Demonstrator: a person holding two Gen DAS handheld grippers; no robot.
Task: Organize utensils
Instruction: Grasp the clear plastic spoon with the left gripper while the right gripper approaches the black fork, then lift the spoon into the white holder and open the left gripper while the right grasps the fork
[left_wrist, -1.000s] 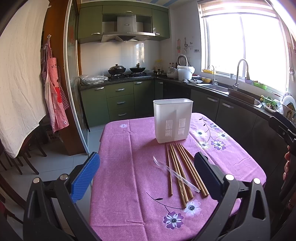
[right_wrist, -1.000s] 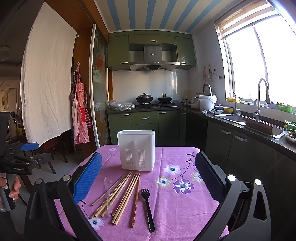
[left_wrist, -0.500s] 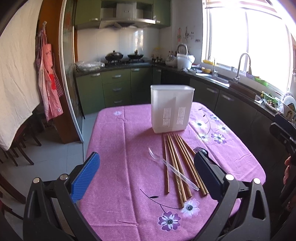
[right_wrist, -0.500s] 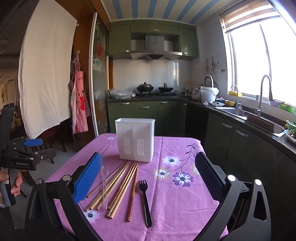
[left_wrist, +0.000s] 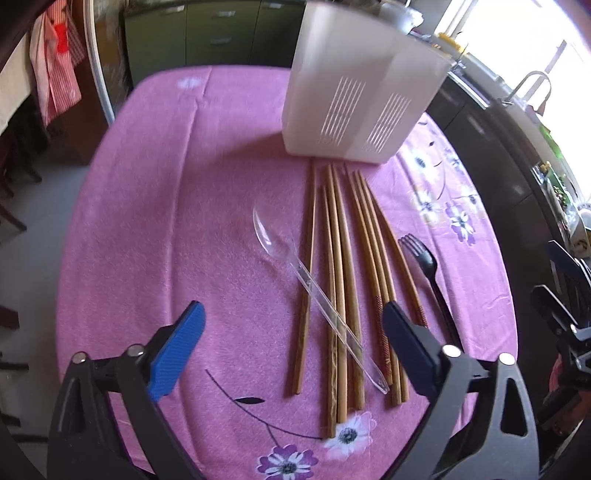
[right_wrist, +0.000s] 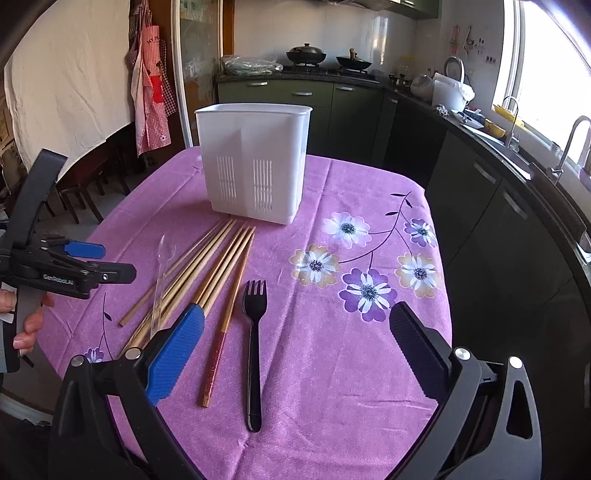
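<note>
A white slotted utensil holder (left_wrist: 362, 99) (right_wrist: 255, 162) stands at the far middle of the table. In front of it lie several wooden chopsticks (left_wrist: 340, 280) (right_wrist: 207, 273), a clear plastic spoon (left_wrist: 314, 291) (right_wrist: 162, 273) laid across them, and a black plastic fork (left_wrist: 430, 277) (right_wrist: 253, 332) to their right. My left gripper (left_wrist: 291, 343) is open and empty, low over the near ends of the chopsticks and spoon handle. My right gripper (right_wrist: 295, 343) is open and empty, hovering above the fork handle. The left gripper also shows at the left edge of the right wrist view (right_wrist: 85, 262).
The table wears a purple flowered cloth (right_wrist: 351, 332) (left_wrist: 166, 184). Dark green kitchen cabinets (right_wrist: 480, 192) and a counter with a sink run along the right. A stove with pots (right_wrist: 306, 55) is at the back. Chairs (right_wrist: 85, 192) stand left of the table.
Both grippers have dropped and tilted down toward the table and moved closer to the utensils. Both stay open. The utensils have not moved.
</note>
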